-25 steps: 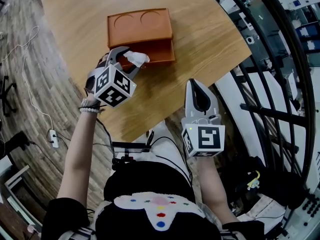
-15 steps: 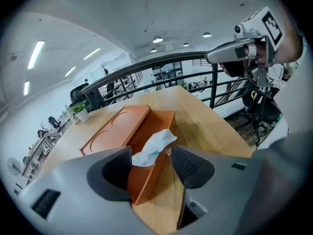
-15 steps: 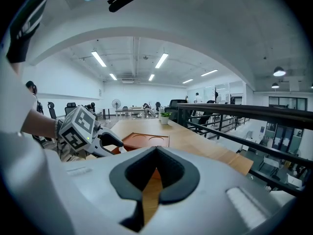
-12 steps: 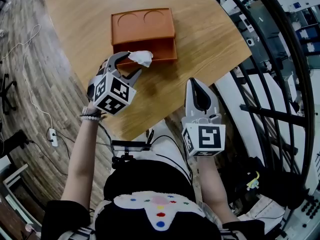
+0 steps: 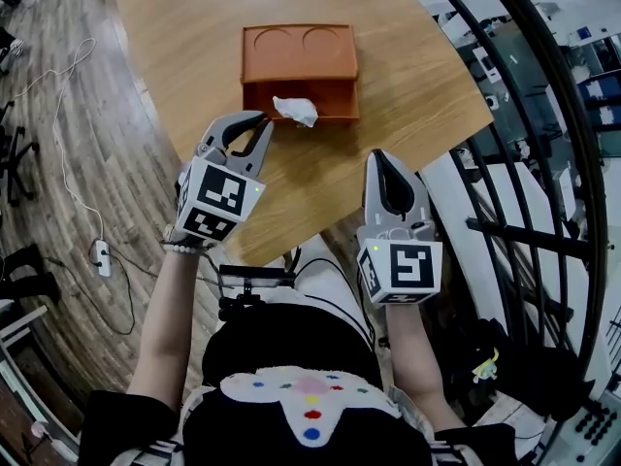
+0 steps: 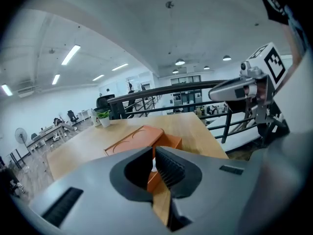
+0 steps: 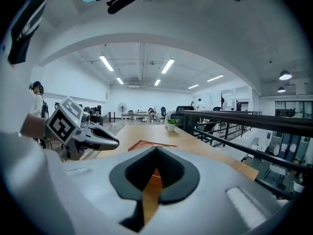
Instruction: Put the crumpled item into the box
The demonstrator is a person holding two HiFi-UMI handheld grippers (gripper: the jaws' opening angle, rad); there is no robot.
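- On the floor (image 5: 68, 85) at the far left of the head view, a thin cable (image 5: 60, 153) trailed to a small white plug block.
- We held the left gripper (image 5: 264, 124) above the near part of the table (image 5: 184, 27), its marker cube toward us and its jaws pointing toward 1 o'clock, at the box.
- In the left gripper view the left gripper (image 6: 153, 150) had just been closing. Its ribbed pads stood nearly together with only a thin slit left, clenched on nothing.
- Through that slit we saw only the box (image 6: 137, 137) and the table beyond.
- The wad (image 5: 295, 111), white and crumpled, lay in the open front trough of the box (image 5: 299, 54), against the near wall and a little left of its middle.
- The wad was apart from both grippers. The left jaw tips were near it at its 8 o'clock.
- The box was orange, with two round recesses in its flat back part. It sat on the table at our 12 o'clock.
- We held the right gripper (image 5: 380, 155) over the near right edge of the table, at 4 o'clock from the wad and well apart from it, pointing toward 12 o'clock.
- In the right gripper view the right gripper (image 7: 155, 149) was clenched tip to tip and empty.
- A dark railing (image 5: 543, 163) curved along the right side.
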